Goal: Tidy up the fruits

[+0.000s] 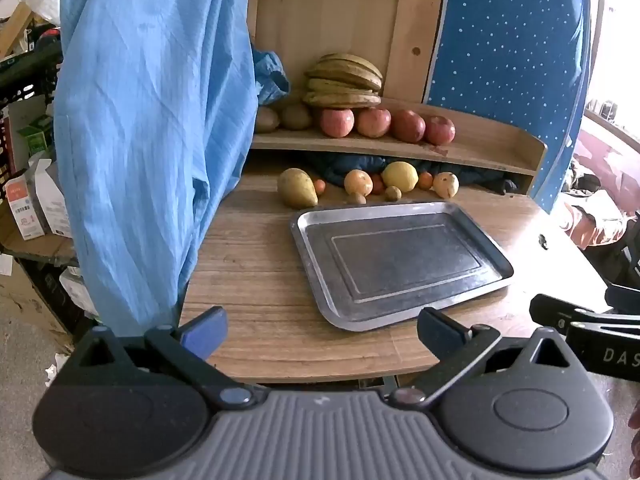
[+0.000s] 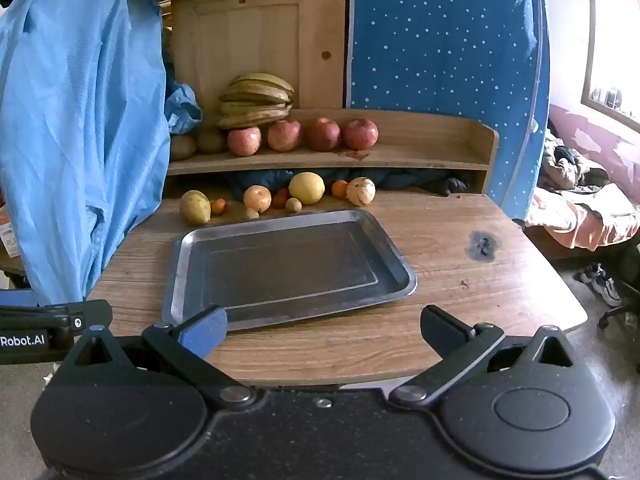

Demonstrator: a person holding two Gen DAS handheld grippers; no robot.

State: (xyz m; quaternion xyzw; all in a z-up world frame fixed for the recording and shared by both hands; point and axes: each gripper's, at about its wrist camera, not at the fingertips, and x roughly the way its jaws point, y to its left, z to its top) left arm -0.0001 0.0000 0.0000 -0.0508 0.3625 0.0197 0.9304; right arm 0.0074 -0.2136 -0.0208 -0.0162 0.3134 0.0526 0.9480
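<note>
Stage: opening, nothing placed; your left gripper [image 1: 322, 334] and right gripper [image 2: 324, 330] both spread, holding nothing, low in frame; tray [image 2: 192, 240] bare at centre; next, reach the loose fruit row [image 2: 306, 188] above it.

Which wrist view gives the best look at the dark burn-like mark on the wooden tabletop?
The right wrist view. There the dark burn-like mark sits unobstructed on the wooden tabletop, right of the rectangular metal tray, its blotchy outline readable. The left wrist view shows only a small dark speck near the glare-washed far right edge.
</note>
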